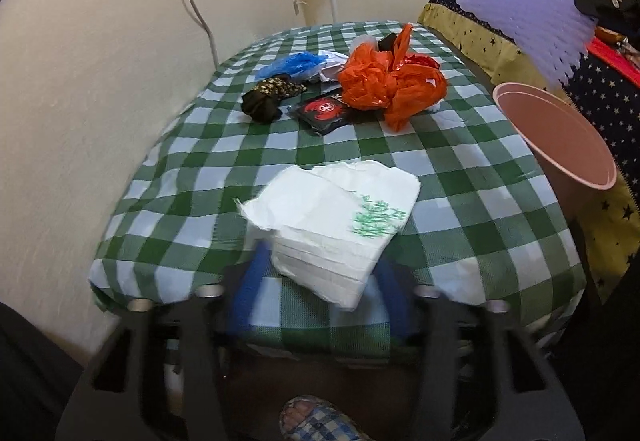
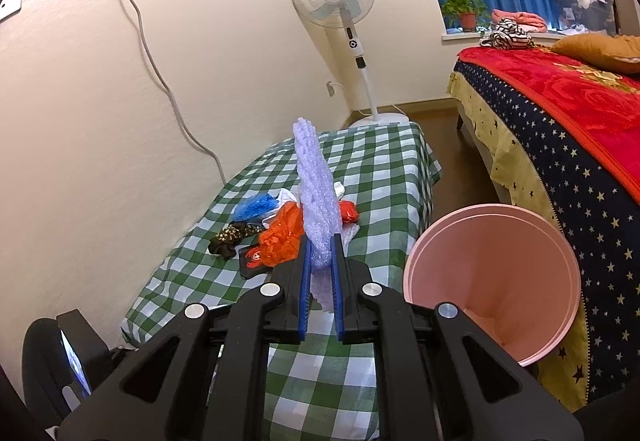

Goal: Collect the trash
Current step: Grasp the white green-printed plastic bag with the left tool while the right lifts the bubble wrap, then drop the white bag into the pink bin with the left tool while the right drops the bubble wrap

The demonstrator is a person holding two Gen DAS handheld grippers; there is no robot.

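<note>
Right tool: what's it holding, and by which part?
The right tool is clamped on the purple foam sheet at its lower end; the rest sticks up beyond the fingers.
</note>
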